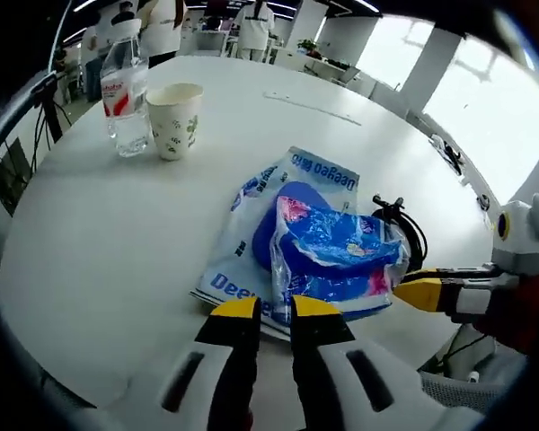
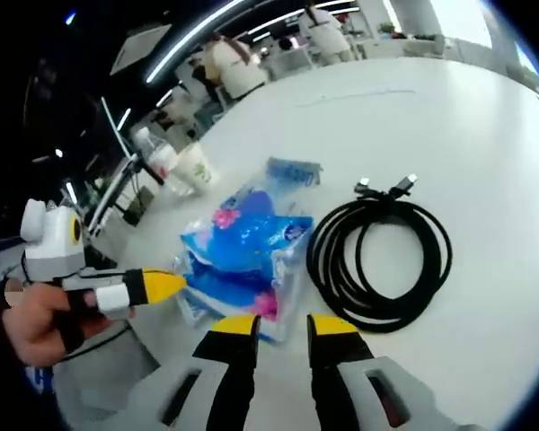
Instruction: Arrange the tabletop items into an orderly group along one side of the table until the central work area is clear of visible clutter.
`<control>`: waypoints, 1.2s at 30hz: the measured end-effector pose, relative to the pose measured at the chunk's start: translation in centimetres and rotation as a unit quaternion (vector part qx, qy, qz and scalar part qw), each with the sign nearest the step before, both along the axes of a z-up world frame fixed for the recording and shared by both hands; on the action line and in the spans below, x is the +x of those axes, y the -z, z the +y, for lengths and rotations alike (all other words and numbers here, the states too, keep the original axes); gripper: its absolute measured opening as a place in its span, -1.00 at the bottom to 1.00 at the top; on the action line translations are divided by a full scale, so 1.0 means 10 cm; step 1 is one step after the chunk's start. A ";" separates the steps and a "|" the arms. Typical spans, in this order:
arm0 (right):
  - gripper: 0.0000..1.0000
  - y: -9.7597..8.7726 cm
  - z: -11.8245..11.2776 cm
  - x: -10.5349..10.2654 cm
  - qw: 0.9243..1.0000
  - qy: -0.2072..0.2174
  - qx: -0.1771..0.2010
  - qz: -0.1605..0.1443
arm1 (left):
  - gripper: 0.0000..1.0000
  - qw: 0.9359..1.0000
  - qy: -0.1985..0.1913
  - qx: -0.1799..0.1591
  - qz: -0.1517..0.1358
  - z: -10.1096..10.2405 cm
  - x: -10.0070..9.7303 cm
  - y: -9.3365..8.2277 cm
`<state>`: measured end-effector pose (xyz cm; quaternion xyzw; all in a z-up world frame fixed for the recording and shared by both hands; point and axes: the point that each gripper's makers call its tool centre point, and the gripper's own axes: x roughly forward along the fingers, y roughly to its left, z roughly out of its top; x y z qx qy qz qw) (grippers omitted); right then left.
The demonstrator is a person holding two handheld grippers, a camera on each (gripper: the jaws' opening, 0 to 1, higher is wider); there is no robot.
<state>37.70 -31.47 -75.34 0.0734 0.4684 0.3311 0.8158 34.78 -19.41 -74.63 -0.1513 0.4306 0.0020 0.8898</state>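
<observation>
A blue plastic packet (image 1: pixel 337 256) lies on a flat blue-and-white wrapper (image 1: pixel 251 242) near the white counter (image 1: pixel 117 233) edge, with a coiled black cable (image 2: pixel 377 256) just beside it. The left claw (image 1: pixel 272 310) and right claw (image 2: pixel 282 325) both stand spread, tips close to the packet. A water bottle (image 1: pixel 126 94) and paper cup (image 1: pixel 175 118) stand well apart from it
</observation>
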 end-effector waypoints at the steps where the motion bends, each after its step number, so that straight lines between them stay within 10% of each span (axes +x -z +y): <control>1: -0.63 0.00 0.01 0.00 1.000 0.000 -0.001 0.000 | -0.82 1.000 0.003 0.001 0.000 0.00 0.01 -0.01; 7: -0.96 0.03 0.02 -0.01 1.000 0.007 -0.007 0.005 | -1.00 1.000 -0.011 -0.010 0.001 0.01 -0.02 0.00; 36: -1.00 -0.16 -0.33 -0.01 0.998 0.040 0.021 -0.052 | -1.00 0.998 0.054 -0.008 -0.016 -0.34 -0.06 -0.14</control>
